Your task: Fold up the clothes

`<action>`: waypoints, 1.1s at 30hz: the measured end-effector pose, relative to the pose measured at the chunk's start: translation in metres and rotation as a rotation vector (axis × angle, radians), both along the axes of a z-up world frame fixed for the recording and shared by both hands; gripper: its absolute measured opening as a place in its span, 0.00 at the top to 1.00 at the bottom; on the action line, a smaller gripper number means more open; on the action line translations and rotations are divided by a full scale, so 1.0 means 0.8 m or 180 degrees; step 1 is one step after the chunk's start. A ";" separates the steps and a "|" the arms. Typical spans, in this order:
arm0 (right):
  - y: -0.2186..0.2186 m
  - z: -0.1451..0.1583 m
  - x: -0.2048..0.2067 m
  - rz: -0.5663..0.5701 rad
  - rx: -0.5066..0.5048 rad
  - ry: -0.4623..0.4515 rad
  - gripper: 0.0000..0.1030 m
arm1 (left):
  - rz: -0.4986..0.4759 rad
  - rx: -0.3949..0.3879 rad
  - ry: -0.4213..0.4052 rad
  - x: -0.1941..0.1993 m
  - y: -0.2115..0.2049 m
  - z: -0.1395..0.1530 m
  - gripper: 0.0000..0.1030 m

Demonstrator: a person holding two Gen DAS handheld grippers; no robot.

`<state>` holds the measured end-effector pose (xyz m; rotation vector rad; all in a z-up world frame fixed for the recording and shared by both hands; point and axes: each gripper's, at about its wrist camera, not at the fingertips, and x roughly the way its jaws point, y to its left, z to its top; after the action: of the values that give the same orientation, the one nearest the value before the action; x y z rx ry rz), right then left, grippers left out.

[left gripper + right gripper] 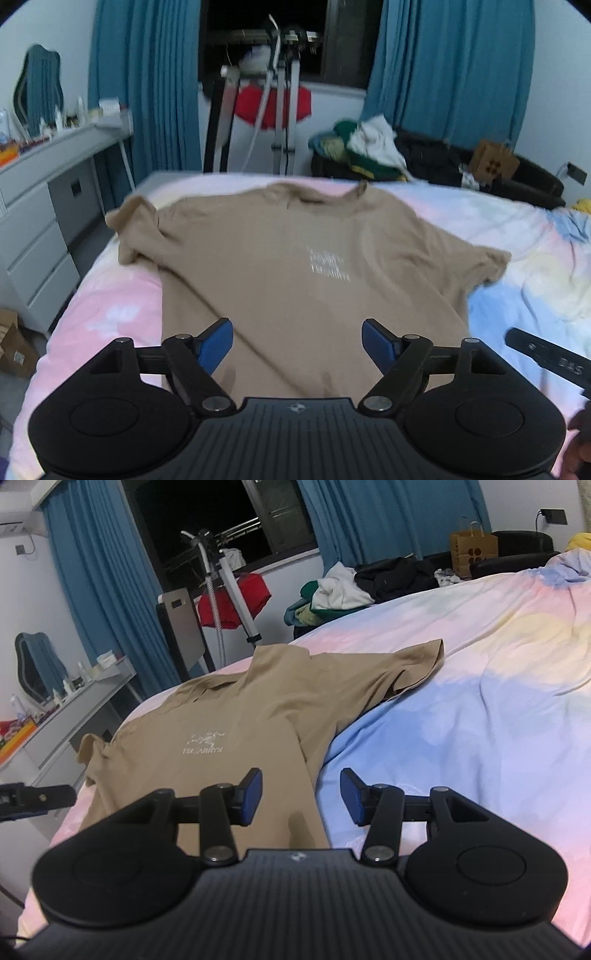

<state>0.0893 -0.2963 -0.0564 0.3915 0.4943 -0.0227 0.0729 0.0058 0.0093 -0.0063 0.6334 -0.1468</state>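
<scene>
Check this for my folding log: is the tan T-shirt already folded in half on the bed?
No: the tan T-shirt lies spread flat on the bed, both sleeves out.

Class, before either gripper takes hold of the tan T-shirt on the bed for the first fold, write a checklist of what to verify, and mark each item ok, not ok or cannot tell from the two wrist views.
1. T-shirt spread out on the bed, print side up: ok.
2. Left gripper open and holding nothing: ok.
3. Right gripper open and holding nothing: ok.
4. Both sleeves lying flat: not ok; the left sleeve is bunched and the right sleeve is rumpled.
5. Bottom hem straight: cannot tell; the grippers hide it.
6. Nothing lying on the shirt: ok in the part that shows.
</scene>
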 end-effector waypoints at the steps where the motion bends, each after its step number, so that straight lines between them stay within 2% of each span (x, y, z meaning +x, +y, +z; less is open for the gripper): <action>1: 0.000 0.000 0.001 -0.0012 0.0001 -0.0009 0.51 | 0.0005 -0.0023 0.0003 0.003 0.001 -0.009 0.23; 6: 0.004 -0.006 0.010 -0.0014 0.0020 0.0093 0.51 | -0.0012 0.0010 0.0135 0.010 0.017 -0.034 0.22; 12: 0.014 -0.009 0.011 0.0006 -0.0116 0.0185 0.51 | -0.0045 -0.0024 0.0161 0.000 0.030 -0.040 0.20; 16: 0.008 -0.010 0.013 -0.0021 -0.0025 0.0239 0.51 | -0.0049 -0.0015 0.0091 -0.001 0.023 -0.049 0.15; 21: -0.005 -0.010 0.019 -0.0196 0.0025 0.0254 0.51 | 0.0074 -0.0038 -0.0023 0.021 0.000 -0.086 0.08; 25: -0.015 -0.012 0.024 -0.0259 0.0048 0.0251 0.51 | -0.0006 0.0022 -0.0027 0.055 -0.029 -0.125 0.06; 28: -0.022 -0.015 0.027 -0.0285 0.0061 0.0260 0.51 | 0.0217 0.0024 0.0001 0.078 -0.038 -0.153 0.03; 33: -0.041 -0.011 0.046 -0.0368 0.0037 0.0231 0.51 | 0.0278 0.0122 -0.0073 0.078 -0.043 -0.170 0.00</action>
<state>0.1263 -0.3290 -0.0654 0.4316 0.5431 -0.1463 0.1351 -0.0283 -0.1267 0.0047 0.6117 -0.0503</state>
